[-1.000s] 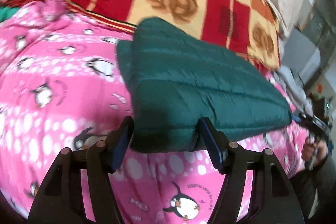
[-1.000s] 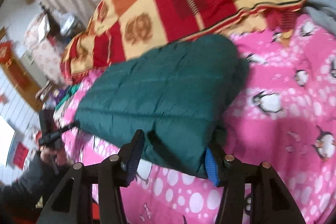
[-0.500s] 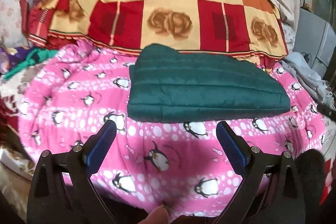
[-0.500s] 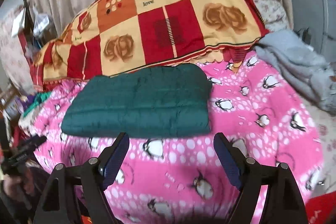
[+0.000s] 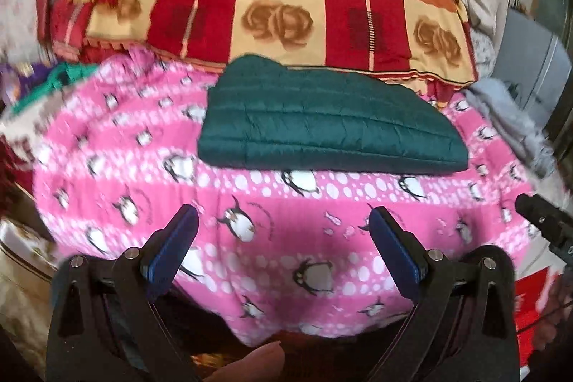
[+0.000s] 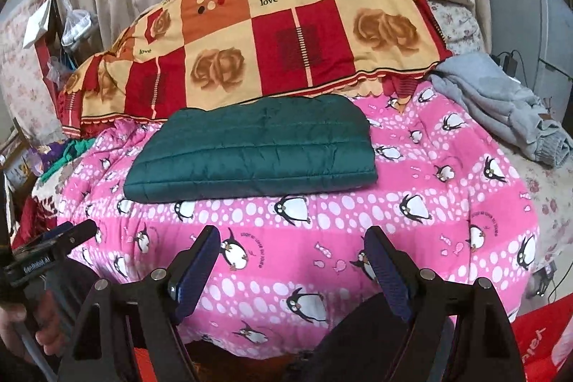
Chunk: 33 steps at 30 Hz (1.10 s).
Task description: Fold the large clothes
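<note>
the pink penguin-print blanket (image 6: 412, 167) covered the bed, and behind it a red and orange rose-patterned quilt (image 6: 272, 38) stood heaped against the curtain. a grey garment (image 6: 501, 102) lay crumpled at the blanket's right edge. the dark green quilted jacket (image 6: 254, 149) lay flat in the middle of the blanket as a tidy rectangle, its far edge just beside the quilt, well apart from both tools. by the look of it the fold was done, or very nearly. the right gripper (image 6: 292, 269) hovered over the near edge of the bed with its jaws spread wide and nothing between them; the left gripper (image 5: 283, 247) hung likewise, jaws apart and empty, and its view was blurred at the left. if a last touch was wanted, the good way would be to press lightly along the jacket's top to let trapped air out, since puffy padding likely springs open, and to square the near left corner (image 6: 138, 194) without dragging the blanket beneath
</note>
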Available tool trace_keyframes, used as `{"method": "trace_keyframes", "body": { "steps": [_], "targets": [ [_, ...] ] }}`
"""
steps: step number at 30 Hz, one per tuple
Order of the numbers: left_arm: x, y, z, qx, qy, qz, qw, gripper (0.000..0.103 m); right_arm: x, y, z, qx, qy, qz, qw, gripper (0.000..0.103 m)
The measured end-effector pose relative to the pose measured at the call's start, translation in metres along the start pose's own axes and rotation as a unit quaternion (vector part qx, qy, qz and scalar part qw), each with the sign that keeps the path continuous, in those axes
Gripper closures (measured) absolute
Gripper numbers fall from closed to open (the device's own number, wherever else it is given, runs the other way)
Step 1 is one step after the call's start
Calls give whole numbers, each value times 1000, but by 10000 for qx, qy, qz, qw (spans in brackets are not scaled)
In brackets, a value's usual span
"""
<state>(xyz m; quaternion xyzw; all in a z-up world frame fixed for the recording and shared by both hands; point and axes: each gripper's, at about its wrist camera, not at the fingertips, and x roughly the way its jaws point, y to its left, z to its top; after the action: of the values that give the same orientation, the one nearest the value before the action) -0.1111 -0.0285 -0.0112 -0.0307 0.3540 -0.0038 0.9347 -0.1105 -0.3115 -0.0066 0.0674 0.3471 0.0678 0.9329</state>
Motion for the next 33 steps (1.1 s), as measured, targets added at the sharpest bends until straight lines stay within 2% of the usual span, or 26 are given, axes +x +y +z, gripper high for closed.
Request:
{"method": "trace_keyframes", "body": {
  "steps": [11, 33],
  "targets": [
    [-3, -8, 2, 73, -31, -49, 10000, 7, -2, 12, 6, -130, -115, -31, 9998, 22],
    [-1, -11, 1, 84, -5, -58, 9999, 7, -5, 13, 6, -176, -127, -22, 9998, 22]
  ]
}}
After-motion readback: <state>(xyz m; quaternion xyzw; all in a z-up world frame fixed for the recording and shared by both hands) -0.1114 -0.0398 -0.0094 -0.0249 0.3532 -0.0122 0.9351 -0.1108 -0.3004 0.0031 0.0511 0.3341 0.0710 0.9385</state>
